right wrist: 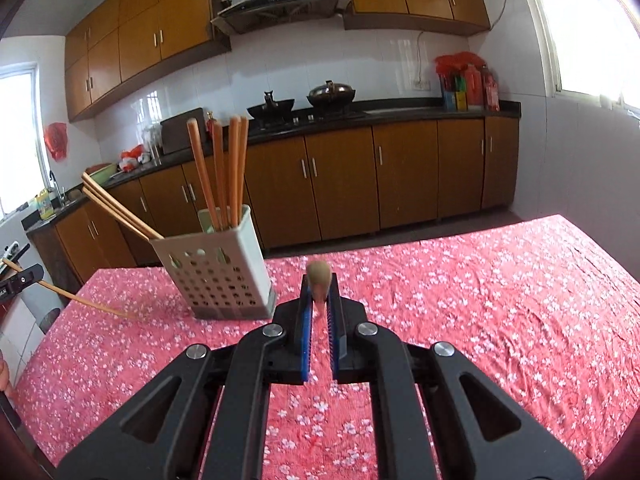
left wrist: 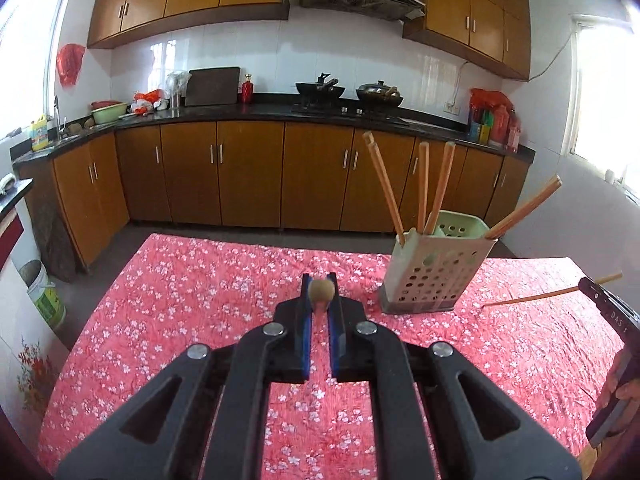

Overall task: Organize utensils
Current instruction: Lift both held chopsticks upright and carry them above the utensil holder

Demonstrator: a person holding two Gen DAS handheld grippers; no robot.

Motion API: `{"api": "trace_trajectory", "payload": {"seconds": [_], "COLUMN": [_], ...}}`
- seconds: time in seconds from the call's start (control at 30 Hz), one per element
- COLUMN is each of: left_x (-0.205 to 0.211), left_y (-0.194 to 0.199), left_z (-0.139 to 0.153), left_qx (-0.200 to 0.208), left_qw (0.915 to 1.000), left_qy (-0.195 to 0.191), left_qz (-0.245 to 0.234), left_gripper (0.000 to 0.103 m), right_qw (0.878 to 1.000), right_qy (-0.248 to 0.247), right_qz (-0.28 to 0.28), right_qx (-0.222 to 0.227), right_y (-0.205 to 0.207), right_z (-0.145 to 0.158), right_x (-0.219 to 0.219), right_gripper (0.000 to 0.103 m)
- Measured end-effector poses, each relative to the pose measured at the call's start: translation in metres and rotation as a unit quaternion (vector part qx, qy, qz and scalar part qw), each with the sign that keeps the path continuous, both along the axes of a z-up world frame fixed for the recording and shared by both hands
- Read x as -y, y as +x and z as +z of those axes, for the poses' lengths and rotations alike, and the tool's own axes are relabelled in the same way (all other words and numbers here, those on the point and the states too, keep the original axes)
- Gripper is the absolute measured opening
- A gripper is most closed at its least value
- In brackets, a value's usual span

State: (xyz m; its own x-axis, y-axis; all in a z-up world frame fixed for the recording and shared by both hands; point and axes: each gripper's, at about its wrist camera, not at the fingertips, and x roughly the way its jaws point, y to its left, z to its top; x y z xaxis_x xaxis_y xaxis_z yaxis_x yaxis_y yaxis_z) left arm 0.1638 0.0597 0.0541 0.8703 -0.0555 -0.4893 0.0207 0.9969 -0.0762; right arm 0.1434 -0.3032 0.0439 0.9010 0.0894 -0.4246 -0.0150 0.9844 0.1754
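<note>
The left claw [left wrist: 320,294] is clamped on a tan wooden chopstick [left wrist: 320,291], seen end-on between its blue pads. The right claw [right wrist: 319,290] pinches another chopstick [right wrist: 319,273] the same way. Both hang above the worktop's red floral cloth [left wrist: 200,280]. Beside them stands a pale green perforated plastic holder [left wrist: 434,270], with several orange-brown chopsticks [left wrist: 422,186] leaning inside it.
</note>
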Motion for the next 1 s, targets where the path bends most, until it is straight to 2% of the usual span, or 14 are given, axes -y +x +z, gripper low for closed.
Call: {"api": "trace_trajectory", "payload": {"seconds": [0.2, 0.33, 0.57, 0.73, 0.9, 1.0], "left_x": [0.010, 0.021, 0.045, 0.064, 0.078, 0.084], "left_y": [-0.005, -0.008, -0.005, 0.010, 0.036, 0.056], "left_z": [0.030, 0.057, 0.102, 0.130, 0.140, 0.133], "left_qx": [0.029, 0.057, 0.102, 0.131, 0.146, 0.137], "left_qw": [0.9991, 0.9967, 0.9895, 0.9851, 0.9843, 0.9859], "left_qy": [-0.002, -0.019, -0.048, -0.051, -0.037, -0.031], "left_qz": [-0.030, -0.054, -0.090, -0.099, -0.092, -0.090], "left_gripper": [0.007, 0.007, 0.007, 0.007, 0.007, 0.007], "right_qw": [0.999, 0.996, 0.987, 0.977, 0.968, 0.970], "right_qy": [0.017, 0.033, 0.045, 0.051, 0.053, 0.050], "right_qz": [0.020, 0.042, 0.066, 0.062, 0.040, 0.034], "right_qx": [0.033, 0.066, 0.139, 0.197, 0.240, 0.236], "right_y": [0.001, -0.003, -0.002, 0.013, 0.036, 0.055], "right_z": [0.029, 0.056, 0.105, 0.135, 0.143, 0.131], "right_x": [-0.008, -0.017, -0.035, -0.045, -0.051, -0.055], "right_gripper": [0.007, 0.007, 0.007, 0.007, 0.007, 0.007]}}
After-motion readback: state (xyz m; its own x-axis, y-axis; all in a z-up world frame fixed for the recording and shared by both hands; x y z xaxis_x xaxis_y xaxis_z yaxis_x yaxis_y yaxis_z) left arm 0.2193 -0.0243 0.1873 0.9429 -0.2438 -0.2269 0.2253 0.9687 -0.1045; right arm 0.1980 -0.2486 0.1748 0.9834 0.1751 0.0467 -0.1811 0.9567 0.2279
